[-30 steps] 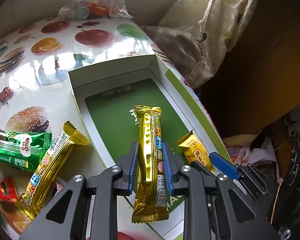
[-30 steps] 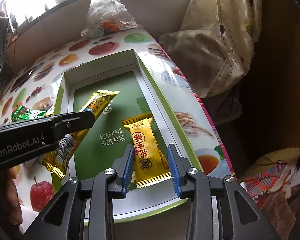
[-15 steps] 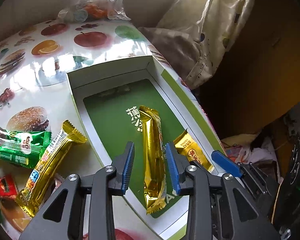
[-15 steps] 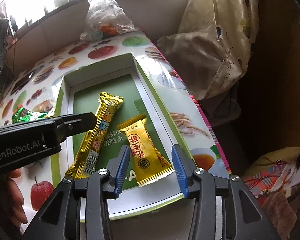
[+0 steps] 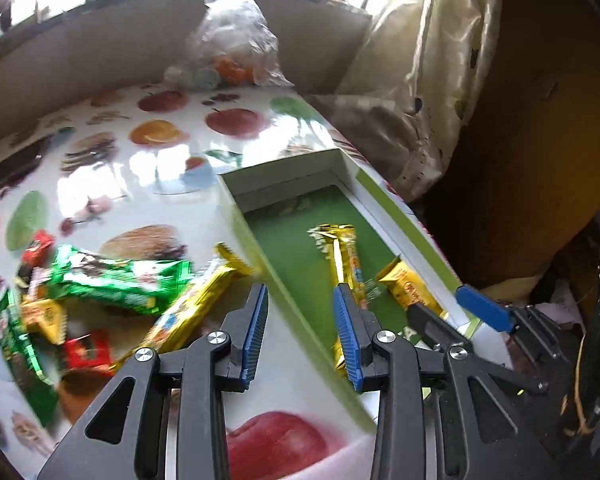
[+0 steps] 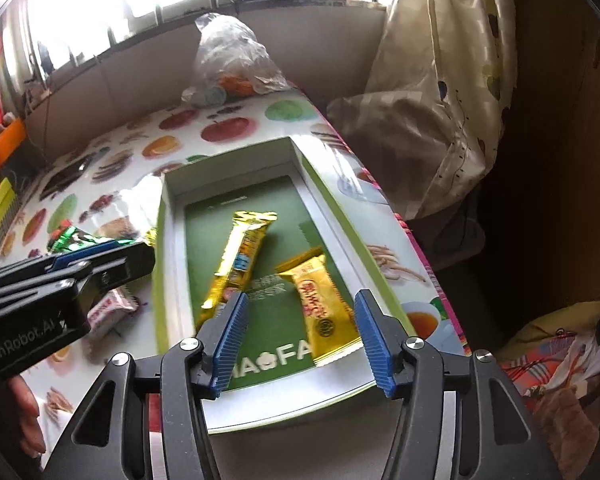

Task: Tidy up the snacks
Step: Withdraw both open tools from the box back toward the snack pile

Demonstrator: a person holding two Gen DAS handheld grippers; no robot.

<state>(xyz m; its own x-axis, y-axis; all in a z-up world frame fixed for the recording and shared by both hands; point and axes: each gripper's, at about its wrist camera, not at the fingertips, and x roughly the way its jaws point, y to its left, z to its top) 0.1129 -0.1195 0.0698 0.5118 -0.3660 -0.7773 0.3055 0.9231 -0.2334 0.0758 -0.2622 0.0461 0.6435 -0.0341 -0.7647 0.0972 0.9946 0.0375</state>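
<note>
A shallow green box (image 6: 168, 240) lies on the fruit-print table (image 5: 160, 168). Inside it rest a long gold bar (image 6: 240, 256) (image 5: 340, 256) and a yellow packet (image 6: 328, 312) (image 5: 404, 284). My right gripper (image 6: 302, 340) hovers over the box's near end, its jaws opening; the yellow packet's near end lies loose between the pads. My left gripper (image 5: 300, 336) is open and empty above the box's left wall, and shows at the left of the right wrist view (image 6: 80, 272). Left of the box lie loose snacks: a green packet (image 5: 112, 276), another gold bar (image 5: 192, 312) and a red one (image 5: 84, 352).
A clear plastic bag (image 5: 232, 40) of items sits at the table's far edge under the window. A patterned curtain (image 6: 440, 80) hangs off the table's right side. Coloured boxes (image 6: 0, 160) stand far left. A person's hand (image 6: 24, 412) shows at the lower left.
My left gripper let go of the gold bar, which now lies in the box, and drew back to the left and up. My right gripper's jaws spread wider around the yellow packet.
</note>
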